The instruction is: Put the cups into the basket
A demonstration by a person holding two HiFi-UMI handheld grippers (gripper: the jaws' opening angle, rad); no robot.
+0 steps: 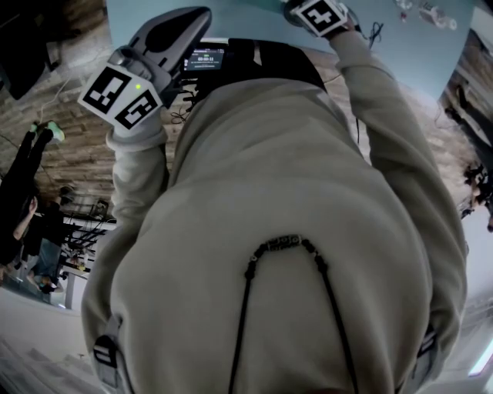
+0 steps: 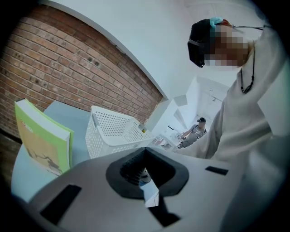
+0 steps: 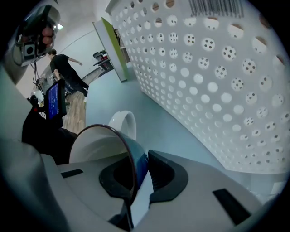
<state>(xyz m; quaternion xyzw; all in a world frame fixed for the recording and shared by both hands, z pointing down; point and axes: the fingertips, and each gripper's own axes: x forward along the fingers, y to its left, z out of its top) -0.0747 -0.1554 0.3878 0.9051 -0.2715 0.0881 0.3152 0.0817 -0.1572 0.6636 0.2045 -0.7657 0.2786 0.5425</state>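
My right gripper point(image 3: 138, 170) is shut on the wall of a mug point(image 3: 102, 145) that is blue outside and white inside. One pad is inside the rim and one outside, and the mug's white handle point(image 3: 124, 122) points away. The mug is right beside the white perforated basket point(image 3: 217, 81). In the left gripper view the basket point(image 2: 113, 131) stands farther off on the pale blue table point(image 2: 68, 115). My left gripper point(image 2: 145, 174) is raised at the left of the head view, its jaws together with nothing between them. Of the right gripper, the head view shows only the marker cube point(image 1: 320, 15).
A green book point(image 2: 43, 140) stands upright on the table left of the basket. A brick wall point(image 2: 68, 59) runs behind. A small lit screen point(image 1: 204, 58) sits at the table's near edge. Another person point(image 3: 68, 72) stands in the background beside a blue monitor point(image 3: 53, 102).
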